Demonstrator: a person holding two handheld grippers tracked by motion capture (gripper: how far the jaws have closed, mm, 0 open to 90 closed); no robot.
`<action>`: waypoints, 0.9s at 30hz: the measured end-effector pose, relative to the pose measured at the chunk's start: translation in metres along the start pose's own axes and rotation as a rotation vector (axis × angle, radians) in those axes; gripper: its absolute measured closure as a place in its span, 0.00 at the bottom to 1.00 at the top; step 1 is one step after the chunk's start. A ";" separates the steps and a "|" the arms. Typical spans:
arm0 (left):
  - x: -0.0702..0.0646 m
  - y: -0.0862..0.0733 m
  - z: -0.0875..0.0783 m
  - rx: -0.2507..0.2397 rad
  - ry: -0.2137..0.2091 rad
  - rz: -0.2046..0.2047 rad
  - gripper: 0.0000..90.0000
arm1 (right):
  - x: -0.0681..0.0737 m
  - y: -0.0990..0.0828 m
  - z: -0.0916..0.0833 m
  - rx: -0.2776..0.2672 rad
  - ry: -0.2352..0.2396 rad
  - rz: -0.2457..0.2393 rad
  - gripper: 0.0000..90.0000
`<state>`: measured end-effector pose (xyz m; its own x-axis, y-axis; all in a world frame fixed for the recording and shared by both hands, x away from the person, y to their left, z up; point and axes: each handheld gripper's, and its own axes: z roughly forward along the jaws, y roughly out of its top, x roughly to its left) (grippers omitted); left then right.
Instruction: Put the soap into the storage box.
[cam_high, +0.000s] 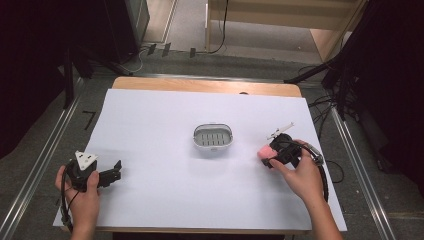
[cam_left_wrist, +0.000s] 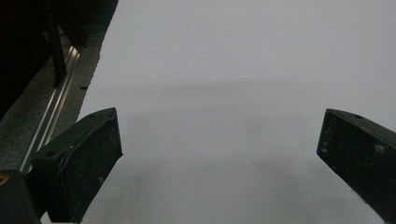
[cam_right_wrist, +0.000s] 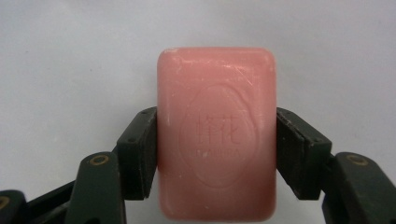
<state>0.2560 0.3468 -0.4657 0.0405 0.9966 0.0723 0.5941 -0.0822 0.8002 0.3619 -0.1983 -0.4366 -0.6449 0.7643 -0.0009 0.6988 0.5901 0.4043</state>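
Soap dish (cam_high: 213, 136): grey, oval, slotted floor, sitting mid-table, well out ahead of the fingers.
White sheet (cam_high: 165, 185): spreads flat under the fingers and covers nearly the whole table.
Table edge (cam_high: 205, 85): bare wood strip showing at the far side, well beyond the fingers.
Metal rail (cam_high: 37, 167): runs along the floor, just outside the sheet's left edge.
Cables (cam_high: 322, 107): loose on the floor, far right.
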 end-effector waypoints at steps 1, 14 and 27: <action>0.000 0.000 0.000 0.003 0.000 -0.002 0.00 | 0.001 0.001 0.000 -0.007 -0.004 -0.012 0.43; -0.001 0.000 0.001 0.006 0.002 0.009 0.00 | 0.008 0.018 -0.005 -0.030 0.059 -0.098 0.43; -0.001 0.000 0.001 0.007 0.001 0.010 0.00 | 0.015 0.033 -0.010 -0.072 0.113 -0.203 0.43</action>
<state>0.2567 0.3456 -0.4660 0.0460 0.9957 0.0807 0.5993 -0.0922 0.7952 0.3720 -0.1700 -0.4136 -0.8035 0.5951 0.0118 0.5297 0.7058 0.4704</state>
